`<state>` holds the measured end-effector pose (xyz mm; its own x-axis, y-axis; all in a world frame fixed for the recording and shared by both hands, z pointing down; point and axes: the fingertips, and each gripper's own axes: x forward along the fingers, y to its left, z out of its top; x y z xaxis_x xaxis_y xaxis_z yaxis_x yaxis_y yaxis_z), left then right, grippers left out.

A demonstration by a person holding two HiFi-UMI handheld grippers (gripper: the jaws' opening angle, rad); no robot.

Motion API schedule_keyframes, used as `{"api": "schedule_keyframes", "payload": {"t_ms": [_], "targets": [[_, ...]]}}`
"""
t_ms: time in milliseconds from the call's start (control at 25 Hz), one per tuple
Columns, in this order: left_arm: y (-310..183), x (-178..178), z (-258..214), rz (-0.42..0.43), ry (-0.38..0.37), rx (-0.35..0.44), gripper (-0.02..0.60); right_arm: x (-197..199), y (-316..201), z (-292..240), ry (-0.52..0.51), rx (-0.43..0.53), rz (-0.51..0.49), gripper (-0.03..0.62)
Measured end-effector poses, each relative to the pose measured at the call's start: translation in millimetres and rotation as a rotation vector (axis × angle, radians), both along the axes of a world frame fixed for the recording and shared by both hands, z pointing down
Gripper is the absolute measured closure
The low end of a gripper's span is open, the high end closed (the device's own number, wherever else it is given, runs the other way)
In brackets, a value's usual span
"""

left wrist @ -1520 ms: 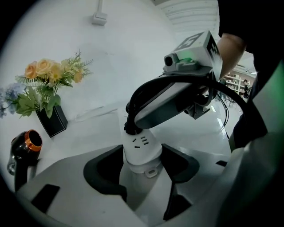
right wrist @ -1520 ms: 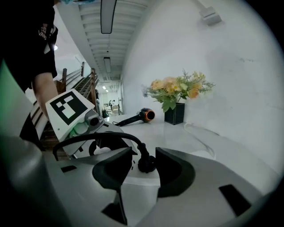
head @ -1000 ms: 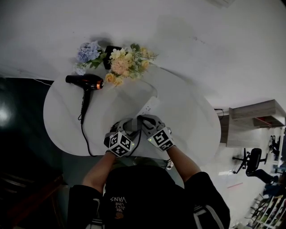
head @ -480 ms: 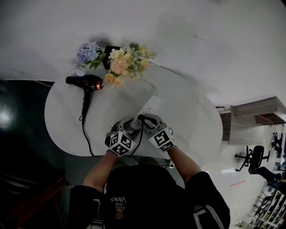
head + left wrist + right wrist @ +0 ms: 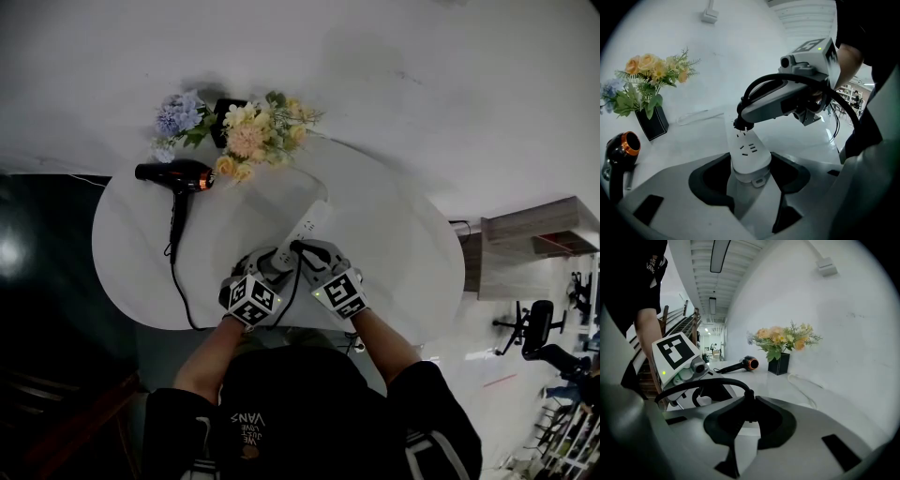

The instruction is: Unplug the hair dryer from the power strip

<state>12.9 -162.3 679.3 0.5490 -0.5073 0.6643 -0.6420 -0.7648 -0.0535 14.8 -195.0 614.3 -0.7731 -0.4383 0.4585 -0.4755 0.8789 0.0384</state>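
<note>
At the round white table [image 5: 394, 234], the left gripper [image 5: 751, 173] clamped the long white plastic power strip [image 5: 749, 152] while the right gripper [image 5: 749, 416] pinched the black plug [image 5: 739, 123], seemingly almost out. Finishing needed 1 straight pull; the black orange-ringed hair dryer [image 5: 178, 175] lay far left.

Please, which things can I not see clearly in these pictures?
- Prongs of the plug: in the left gripper view they are too small to tell whether they are out of the power strip. In the right gripper view the jaws of the right gripper cover them.
- Hold of the left gripper: in the head view its marker cube hides it.
- Buttons of the hair dryer: too small in every view.
</note>
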Motion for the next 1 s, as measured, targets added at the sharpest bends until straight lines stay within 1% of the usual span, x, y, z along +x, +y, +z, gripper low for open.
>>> {"api": "schedule_keyframes", "payload": {"t_ms": [440,680,800,1000], "targets": [[0.5,-0.2,0.6,0.001,0.002,-0.025,0.295,16.3,-0.4,-11.8,0.005,-0.011,0.113,0.522],[2.3,0.7,2.5,0.014,0.001,-0.072,0.295,23.6,5.6,-17.1,0.001,-0.018,0.175,0.522],[3.9,3.2,3.3,0.043,-0.012,-0.090,0.295,28.8,7.4,-20.3,-0.001,-0.020,0.211,0.522],[5.2,7.3,-9.1,0.100,0.005,-0.065,0.265,36.6,12.5,-27.5,-0.020,-0.019,0.282,0.522]]}}
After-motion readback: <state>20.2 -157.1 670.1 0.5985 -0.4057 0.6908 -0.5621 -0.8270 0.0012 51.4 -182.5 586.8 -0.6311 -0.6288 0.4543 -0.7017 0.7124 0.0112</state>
